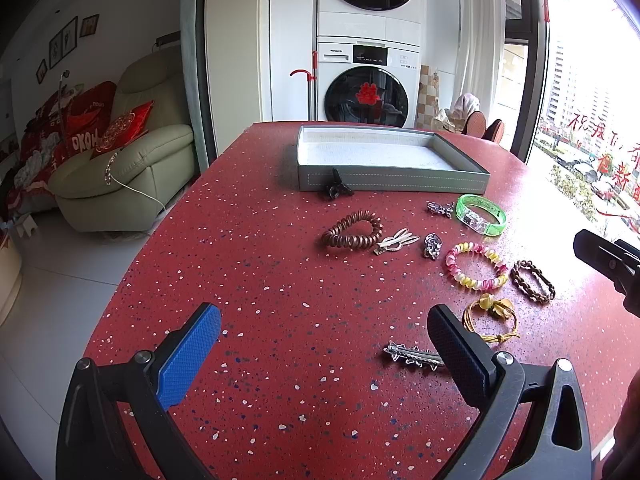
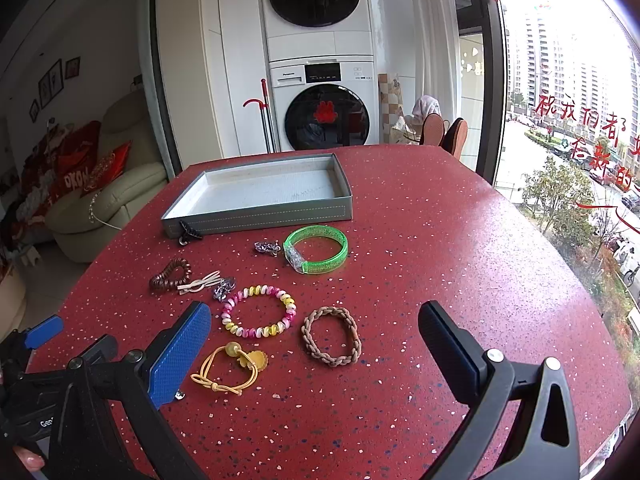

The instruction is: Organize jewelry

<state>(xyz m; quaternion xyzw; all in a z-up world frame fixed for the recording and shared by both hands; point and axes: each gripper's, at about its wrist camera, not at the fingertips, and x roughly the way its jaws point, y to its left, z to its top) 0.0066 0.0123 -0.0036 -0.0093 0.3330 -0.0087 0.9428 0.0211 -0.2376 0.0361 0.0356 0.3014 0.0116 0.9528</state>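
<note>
Jewelry lies loose on the red speckled table (image 1: pixel 260 280). A grey tray (image 1: pixel 460 152) (image 2: pixel 256 216) stands at the far side with nothing in it. Near it lie a green bangle (image 1: pixel 482 214) (image 2: pixel 318 250), a brown coil tie (image 1: pixel 352 232) (image 2: pixel 170 274), a pink and yellow coil bracelet (image 1: pixel 476 264) (image 2: pixel 260 312), a brown braided band (image 1: pixel 532 280) (image 2: pixel 332 336), a yellow cord tie (image 1: pixel 490 318) (image 2: pixel 230 368) and a silver barrette (image 1: pixel 412 356). My left gripper (image 1: pixel 324 344) is open and empty, near the barrette. My right gripper (image 2: pixel 316 348) is open and empty above the braided band.
A dark claw clip (image 1: pixel 334 188) (image 2: pixel 188 232) leans on the tray's front wall. A cream clip (image 1: pixel 396 242) and small silver pieces (image 1: pixel 432 244) (image 2: pixel 268 248) lie among the bracelets. The table's right edge (image 2: pixel 580 280) runs by a window; a sofa (image 1: pixel 128 172) stands left.
</note>
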